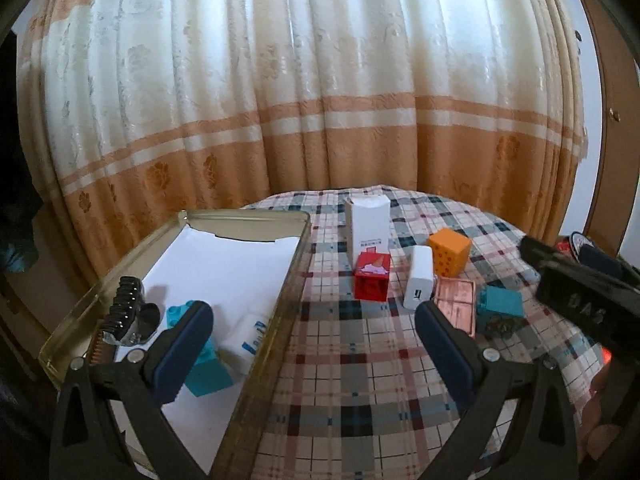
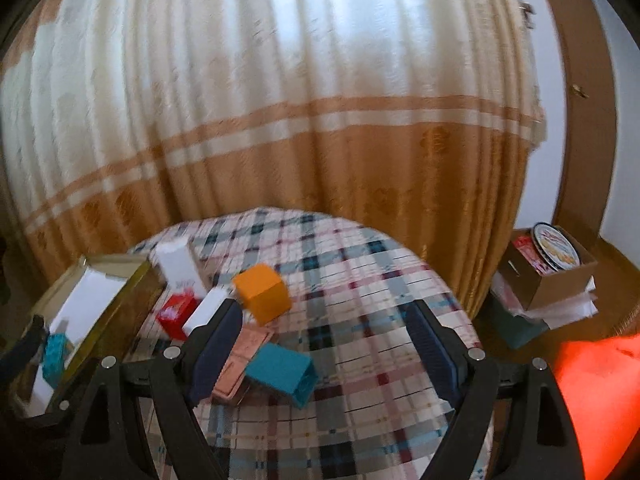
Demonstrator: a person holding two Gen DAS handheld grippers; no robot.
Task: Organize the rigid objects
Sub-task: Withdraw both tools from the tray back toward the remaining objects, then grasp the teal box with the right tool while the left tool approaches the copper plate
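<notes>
Two grippers, both spread wide, nothing between the fingers. Left gripper (image 1: pixel 314 320) hangs over the seam where the tin tray (image 1: pixel 294 276) meets the plaid tablecloth (image 1: pixel 360 380); right gripper (image 2: pixel 324 348) sits over the cloth, empty, its left finger in front of the loose items.

Tin tray: long, shallow, gold-coloured metal, white paper liner, long axis running from near left away toward the curtain (image 1: pixel 280 80). Already inside: a black ridged hair clip (image 1: pixel 128 312) near the front left wall, a teal block (image 1: pixel 208 368) partly behind the left finger, and a white tube with blue print (image 1: pixel 250 336) lying against the right wall, long axis roughly along the tray.

Still out on the cloth, clustered just right of the tray: tall white box (image 1: pixel 368 224) upright; red box (image 1: pixel 372 276) touching its front, open face toward the camera; white charger (image 1: pixel 419 282) upright, port end toward the viewer; orange cube (image 1: pixel 450 256) tilted, just behind the charger; flat pink card (image 1: pixel 456 300) lying down, under the teal brick's edge; teal brick (image 2: pixel 282 372) on its side, long axis pointing left-to-right in the right wrist view, hollow end toward the lower right. Something dark under the brick, too small to tell.

Right wrist view blurred. Cardboard box (image 2: pixel 556 276) with a round tin off the table at right. Orange-red sleeve (image 2: pixel 600 400) at the right edge.
</notes>
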